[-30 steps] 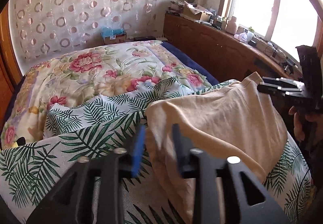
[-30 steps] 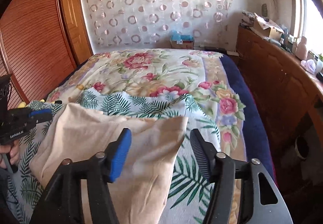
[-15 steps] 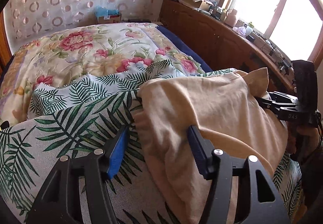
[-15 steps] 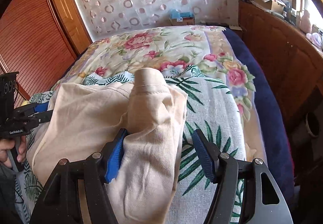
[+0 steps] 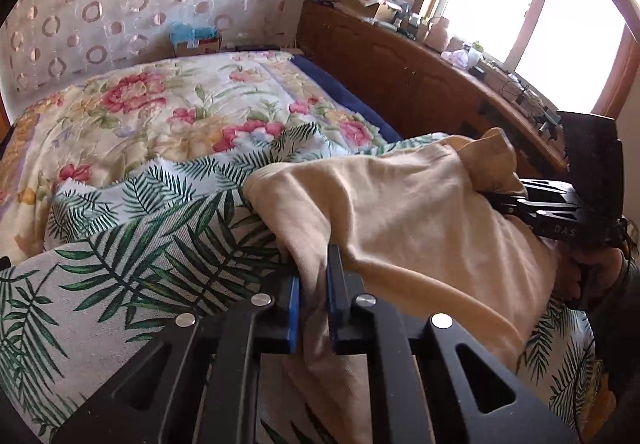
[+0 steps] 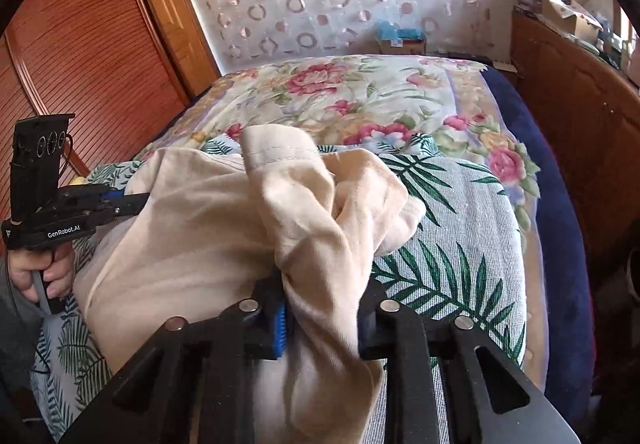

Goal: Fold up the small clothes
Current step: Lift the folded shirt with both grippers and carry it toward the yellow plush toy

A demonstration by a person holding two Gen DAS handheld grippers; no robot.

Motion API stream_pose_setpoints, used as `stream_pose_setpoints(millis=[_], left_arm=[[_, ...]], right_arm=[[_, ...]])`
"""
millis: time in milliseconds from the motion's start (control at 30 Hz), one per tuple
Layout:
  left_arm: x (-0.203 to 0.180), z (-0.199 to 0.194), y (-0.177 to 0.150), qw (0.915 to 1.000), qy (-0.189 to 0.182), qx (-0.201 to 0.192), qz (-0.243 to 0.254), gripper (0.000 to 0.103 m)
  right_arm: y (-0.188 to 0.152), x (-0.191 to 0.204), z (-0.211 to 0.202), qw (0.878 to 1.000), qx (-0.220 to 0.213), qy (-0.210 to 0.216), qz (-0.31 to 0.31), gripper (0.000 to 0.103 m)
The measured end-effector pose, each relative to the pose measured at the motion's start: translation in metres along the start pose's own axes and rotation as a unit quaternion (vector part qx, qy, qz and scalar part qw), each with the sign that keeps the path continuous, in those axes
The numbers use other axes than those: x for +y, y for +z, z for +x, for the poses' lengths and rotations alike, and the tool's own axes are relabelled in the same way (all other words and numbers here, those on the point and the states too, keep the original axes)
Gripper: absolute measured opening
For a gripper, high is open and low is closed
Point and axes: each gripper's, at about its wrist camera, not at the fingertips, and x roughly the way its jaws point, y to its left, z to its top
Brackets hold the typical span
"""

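Both tools have just been closing, each with cloth between the pads. My left tool (image 5: 312,308) now pinches the near left edge of the cream garment (image 5: 400,212); a narrow strip of fabric shows between its blue pads. My right tool (image 6: 320,324) clamps a thick bunch of the same garment, which bulges up and over the pads and hides the far one.

The garment lies on the palm-print sheet (image 5: 132,244) at the near end of the bed (image 6: 360,92), crumpled on the right side, flatter toward the left.

Half a second ago both sets of pads stood wide on either side of the cloth. Reading: grasp made at two points, fold itself not started. The right grip looks bunched, so the edge may lift unevenly.
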Motion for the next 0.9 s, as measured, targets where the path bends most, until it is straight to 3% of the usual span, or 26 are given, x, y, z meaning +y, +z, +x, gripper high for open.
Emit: stream_pose_setpoints(millis=[100,233,467,567,767,900], left_arm=[[-0.004,-0.033,0.0,0.9993,-0.007,-0.038,-0.003,0.011],[-0.006,-0.081,-0.011,0.9965,0.009,-0.083,-0.003,0.011],[0.042,-0.16,-0.056,0.9856,0.08,-0.138,-0.055,0.011],[0.069,-0.189,-0.083,0.9762,0.121,-0.157,-0.088,0.011],[0.109,-0.219,-0.133,0.9483,0.205,-0.182,-0.159,0.011],[0.134,-0.225,-0.169,0.9312,0.218,-0.183,-0.227,0.011]], right_arm=[[0.002,0.007,-0.012,1.0,-0.025,0.003,-0.017,0.019],[0.016,0.032,-0.034,0.996,-0.07,0.02,-0.044,0.019],[0.047,0.111,-0.016,0.985,-0.085,0.068,-0.132,0.019],[0.065,0.151,0.009,0.977,-0.085,0.096,-0.167,0.019],[0.109,0.246,0.072,0.956,-0.073,0.131,-0.251,0.019],[0.134,0.312,0.119,0.94,-0.058,0.123,-0.314,0.018]])
